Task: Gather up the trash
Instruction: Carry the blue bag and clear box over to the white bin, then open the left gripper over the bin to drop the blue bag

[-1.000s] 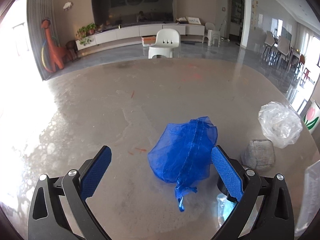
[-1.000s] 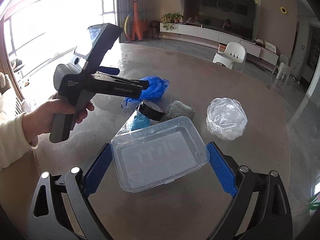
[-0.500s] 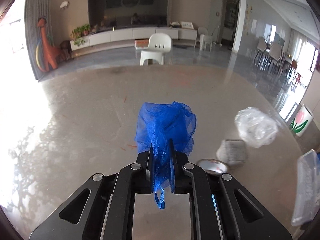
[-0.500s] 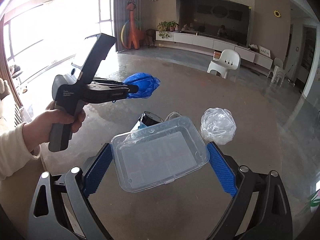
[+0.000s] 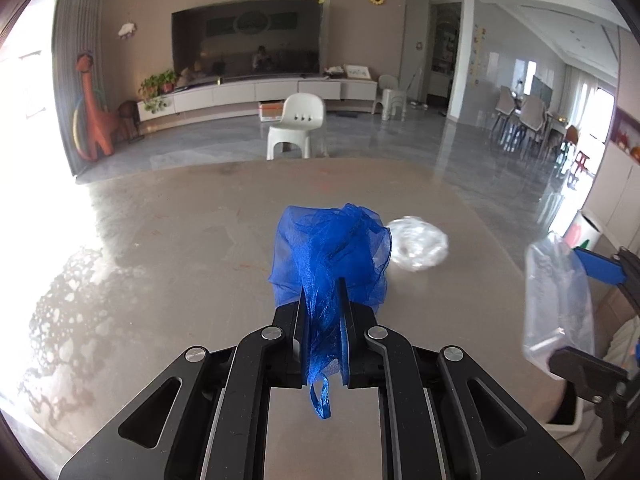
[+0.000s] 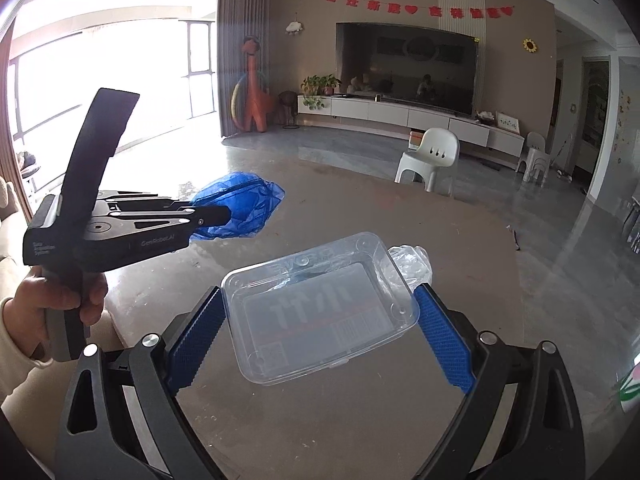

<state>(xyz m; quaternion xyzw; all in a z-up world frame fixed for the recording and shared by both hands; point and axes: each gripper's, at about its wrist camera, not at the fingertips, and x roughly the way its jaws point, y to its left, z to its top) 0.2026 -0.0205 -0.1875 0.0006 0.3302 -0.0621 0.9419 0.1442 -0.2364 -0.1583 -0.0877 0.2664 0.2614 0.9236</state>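
My left gripper [image 5: 323, 292] is shut on a blue mesh bag [image 5: 332, 252] and holds it in the air above the table; it also shows in the right wrist view [image 6: 224, 214] with the mesh bag [image 6: 240, 208] bunched at its tips. My right gripper [image 6: 320, 320] is shut on a clear plastic box [image 6: 320, 308], held by its two ends and lifted off the table. The box also shows at the right edge of the left wrist view [image 5: 556, 300]. A crumpled clear plastic bag [image 5: 418, 242] lies on the table beyond both grippers, partly behind the box [image 6: 412, 262].
The brown glossy table [image 5: 180, 260] stretches ahead to its far edge. A white plastic chair [image 5: 296, 126] stands on the floor beyond it. A white bin with a tulip picture [image 5: 586, 234] stands at the right by the table.
My left gripper closed on the blue mesh bag and lifted it off the table, swinging right. My right gripper raised the clear box; the tape roll and grey cloth dropped out of view.
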